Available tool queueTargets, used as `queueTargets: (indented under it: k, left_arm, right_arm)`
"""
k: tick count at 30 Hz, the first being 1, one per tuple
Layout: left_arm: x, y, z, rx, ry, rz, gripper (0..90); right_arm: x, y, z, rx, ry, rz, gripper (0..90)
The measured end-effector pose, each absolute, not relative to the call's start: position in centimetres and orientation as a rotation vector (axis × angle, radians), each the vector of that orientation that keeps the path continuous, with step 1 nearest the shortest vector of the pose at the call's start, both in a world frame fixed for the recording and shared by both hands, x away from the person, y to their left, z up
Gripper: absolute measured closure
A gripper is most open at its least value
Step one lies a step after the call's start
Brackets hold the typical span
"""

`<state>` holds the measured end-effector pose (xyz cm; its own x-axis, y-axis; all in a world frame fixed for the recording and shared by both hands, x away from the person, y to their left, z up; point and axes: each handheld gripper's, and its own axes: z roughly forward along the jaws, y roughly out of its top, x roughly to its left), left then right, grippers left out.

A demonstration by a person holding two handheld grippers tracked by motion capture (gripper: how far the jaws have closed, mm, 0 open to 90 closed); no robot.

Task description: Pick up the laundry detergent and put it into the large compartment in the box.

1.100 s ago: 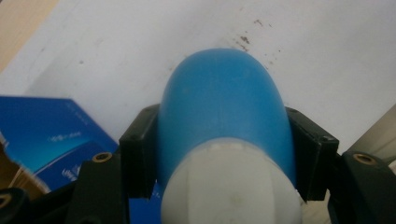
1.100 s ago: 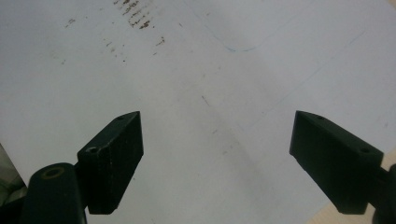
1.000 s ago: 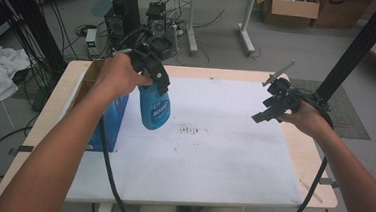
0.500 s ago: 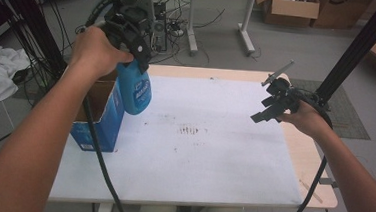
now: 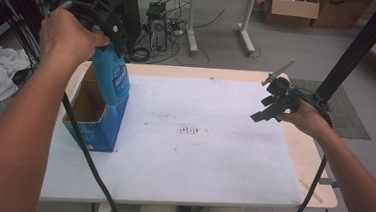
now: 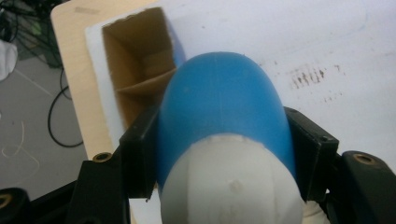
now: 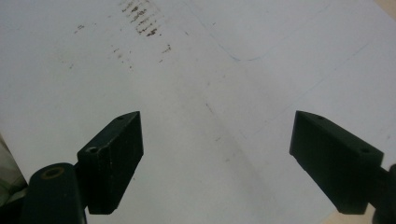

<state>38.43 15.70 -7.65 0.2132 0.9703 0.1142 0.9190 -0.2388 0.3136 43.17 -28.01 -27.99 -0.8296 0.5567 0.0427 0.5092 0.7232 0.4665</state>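
Your left gripper (image 5: pixel 112 33) is clamped on the blue bottle (image 5: pixel 111 78), held above the open box (image 5: pixel 93 129) at the surface's left edge; lowering it in remains. Your right gripper (image 5: pixel 271 99) hangs apart, empty.

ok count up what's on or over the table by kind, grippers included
Blue bottle, with a white cap end, held in the left gripper: 1
Open blue cardboard box at the table's left edge: 1
Grippers, the left one plus the right gripper, open and empty: 2
White mat with brown marks: 1
Total: 5
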Motion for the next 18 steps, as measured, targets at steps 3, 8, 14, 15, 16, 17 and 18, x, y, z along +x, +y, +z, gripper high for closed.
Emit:
queueTargets:
  k: [3,8,14,15,16,17,18]
  left_arm:
    - [38.3,16.8,-7.3,2.262,1.854,0.438,38.1]
    - [38.1,18.7,-6.9,2.198,1.927,0.447,38.1]
    - [38.0,19.9,-7.1,2.167,1.969,0.463,38.1]
    - [38.0,20.0,-7.1,2.160,1.975,0.467,38.1]
    - [38.0,20.4,-7.3,2.148,1.991,0.478,38.1]
    - [38.0,20.4,-7.3,2.148,1.991,0.478,38.1]
    - [38.0,20.8,-7.6,2.133,2.002,0.488,38.1]
  right_arm:
    - [43.1,-28.1,-28.0,0.876,2.822,0.722,17.5]
    - [43.1,-28.2,-27.9,0.877,2.820,0.729,17.5]
    - [43.1,-28.2,-27.9,0.874,2.820,0.728,17.5]
    - [43.1,-28.1,-27.9,0.877,2.821,0.727,17.5]
    - [43.2,-28.2,-28.0,0.876,2.821,0.726,17.5]
    - [43.2,-28.2,-28.0,0.876,2.821,0.726,17.5]
    - [43.2,-28.2,-28.0,0.880,2.817,0.732,17.4]
